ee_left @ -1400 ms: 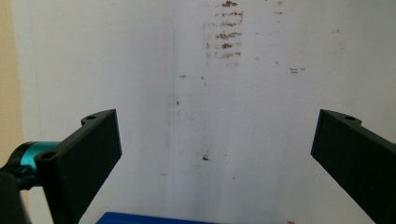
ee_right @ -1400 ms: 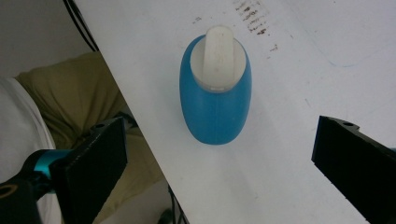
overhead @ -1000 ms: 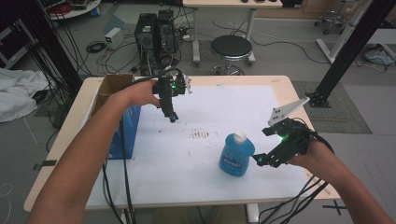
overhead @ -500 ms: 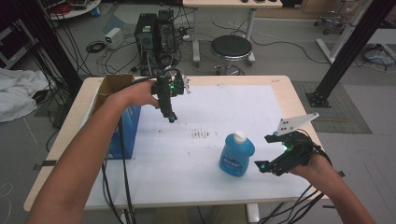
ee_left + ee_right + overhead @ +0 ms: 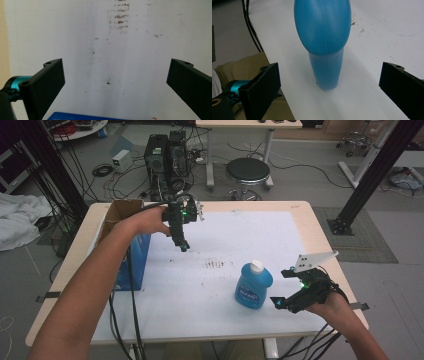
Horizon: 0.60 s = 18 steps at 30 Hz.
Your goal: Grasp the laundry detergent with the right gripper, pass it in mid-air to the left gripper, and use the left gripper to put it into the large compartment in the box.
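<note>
A blue bottle (image 5: 253, 286) with a white cap (image 5: 256, 266) stands upright on the white table sheet (image 5: 210, 285), right of centre. My right gripper (image 5: 281, 288) is just to its right, low over the table, open and apart from it. In the right gripper view the bottle (image 5: 323, 37) stands ahead of the wide-spread jaws of the right gripper (image 5: 329, 66). My left gripper (image 5: 184, 246) hangs above the sheet at the back left, pointing down. In its own view the left gripper (image 5: 116, 62) is open over bare sheet.
A blue box (image 5: 136, 262) and an open cardboard box (image 5: 120, 210) stand at the table's left edge; the blue box edge (image 5: 87, 116) lies just under the left jaws. Dark smudges (image 5: 215, 264) mark the sheet's middle. Cables (image 5: 131, 310) trail off the front.
My right gripper has dropped and drawn back toward the near edge, ending low beside the bottle. The left gripper and the bottle have stayed put.
</note>
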Motion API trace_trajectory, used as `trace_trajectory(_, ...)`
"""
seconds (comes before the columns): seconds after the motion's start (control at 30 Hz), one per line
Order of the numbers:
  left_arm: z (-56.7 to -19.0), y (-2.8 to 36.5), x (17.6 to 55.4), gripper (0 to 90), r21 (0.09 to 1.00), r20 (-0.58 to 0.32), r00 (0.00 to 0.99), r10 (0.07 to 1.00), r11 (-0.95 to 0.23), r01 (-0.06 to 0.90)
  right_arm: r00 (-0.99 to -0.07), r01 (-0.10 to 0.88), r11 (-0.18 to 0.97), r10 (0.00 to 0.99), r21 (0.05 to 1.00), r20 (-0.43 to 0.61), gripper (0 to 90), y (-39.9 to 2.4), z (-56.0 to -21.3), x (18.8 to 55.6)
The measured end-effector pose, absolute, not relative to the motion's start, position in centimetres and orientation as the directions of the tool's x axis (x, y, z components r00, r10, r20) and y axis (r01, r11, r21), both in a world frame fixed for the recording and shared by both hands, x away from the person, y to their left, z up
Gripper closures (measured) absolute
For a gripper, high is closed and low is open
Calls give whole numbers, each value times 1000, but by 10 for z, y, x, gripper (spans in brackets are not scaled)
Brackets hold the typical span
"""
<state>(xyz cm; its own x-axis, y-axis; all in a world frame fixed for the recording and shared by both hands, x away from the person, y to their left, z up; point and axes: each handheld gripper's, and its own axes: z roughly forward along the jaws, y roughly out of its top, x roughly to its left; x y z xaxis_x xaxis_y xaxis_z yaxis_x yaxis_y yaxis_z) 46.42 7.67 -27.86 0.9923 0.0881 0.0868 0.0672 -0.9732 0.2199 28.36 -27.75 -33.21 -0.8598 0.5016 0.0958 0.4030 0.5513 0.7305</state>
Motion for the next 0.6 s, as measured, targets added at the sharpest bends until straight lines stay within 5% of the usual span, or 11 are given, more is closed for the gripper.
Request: trace_trajectory(0.6,-280,77,464,17,216,85,992,90,-974,70,-874,375,547,477,749,89,27,-267,-358,287)
